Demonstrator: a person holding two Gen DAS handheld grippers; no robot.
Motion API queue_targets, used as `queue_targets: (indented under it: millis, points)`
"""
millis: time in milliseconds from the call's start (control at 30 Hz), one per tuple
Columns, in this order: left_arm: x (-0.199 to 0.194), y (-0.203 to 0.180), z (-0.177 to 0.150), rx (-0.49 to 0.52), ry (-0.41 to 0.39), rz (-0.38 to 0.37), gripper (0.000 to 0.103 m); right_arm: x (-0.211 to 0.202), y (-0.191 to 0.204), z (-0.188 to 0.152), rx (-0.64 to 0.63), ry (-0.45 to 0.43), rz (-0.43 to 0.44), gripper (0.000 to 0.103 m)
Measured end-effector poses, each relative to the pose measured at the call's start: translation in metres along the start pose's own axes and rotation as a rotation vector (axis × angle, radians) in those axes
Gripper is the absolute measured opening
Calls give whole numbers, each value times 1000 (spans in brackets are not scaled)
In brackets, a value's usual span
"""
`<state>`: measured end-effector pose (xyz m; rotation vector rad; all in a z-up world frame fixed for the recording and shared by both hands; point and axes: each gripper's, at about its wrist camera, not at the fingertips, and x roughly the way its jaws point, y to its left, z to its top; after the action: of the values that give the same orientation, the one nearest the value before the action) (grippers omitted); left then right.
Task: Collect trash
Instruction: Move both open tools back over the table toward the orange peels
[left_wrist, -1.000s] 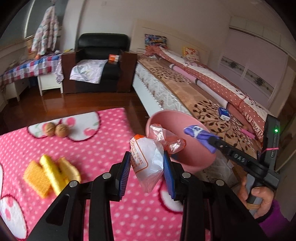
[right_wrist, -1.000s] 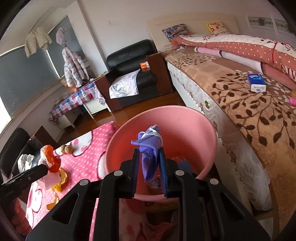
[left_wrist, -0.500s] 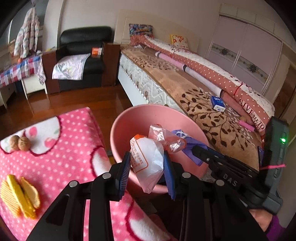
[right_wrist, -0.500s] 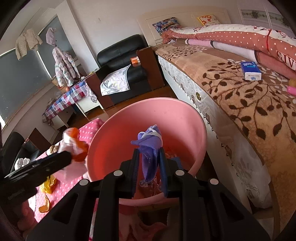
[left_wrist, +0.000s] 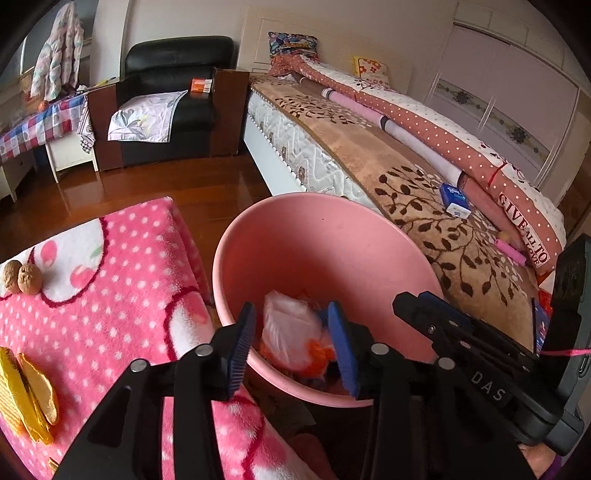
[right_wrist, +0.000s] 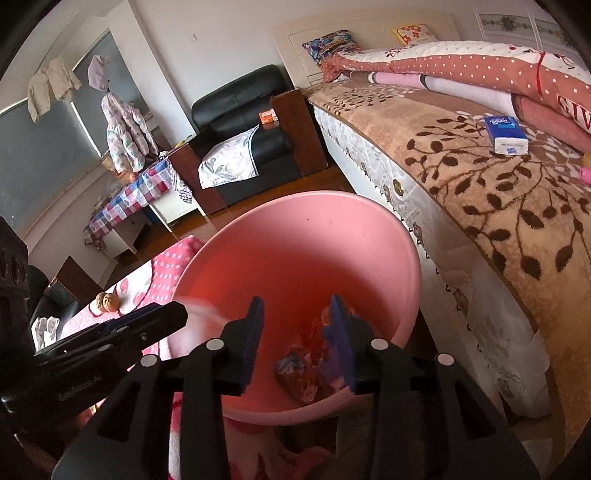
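Note:
A pink bin stands between the pink table and the bed. My left gripper hangs over its near rim with its jaws opening. A white and orange plastic bag shows blurred between the pads, loose, down inside the bin. My right gripper is also over the bin, jaws opening. A purple wrapper is a blur beside the right pad, not pinched. Crumpled trash lies on the bin floor. Each gripper shows in the other's view: right gripper, left gripper.
A pink dotted blanket covers the table on the left, with two walnuts and yellow peels on it. The bed runs close along the bin's right side, with a blue tissue pack on it. A black armchair stands behind.
Both grippers' jaws have widened. The white bag has left the left pads and the purple wrapper the right pads, both dropping into the bin. The left gripper moved right, over the bin.

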<state>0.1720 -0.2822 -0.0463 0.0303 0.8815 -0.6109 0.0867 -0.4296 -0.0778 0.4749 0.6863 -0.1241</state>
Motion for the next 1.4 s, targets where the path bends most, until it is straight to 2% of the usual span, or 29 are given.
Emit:
queue_targets:
  millis: [233,567,867,1400]
  points:
    - [-16,2,0,-8,-24,-9,52,-2,2,-3,0,3,3,38]
    - [-48,13,-6,-22,-69,8,56,-16,21,-12,-25,-10,26,38]
    - [-76,39,-23,-52,-101,79,57,-26,53,-25,-67,-18,77,38]
    - [-126,97,-59,-176,-126,179,59,-30,113,-63,-230,47,193,38]
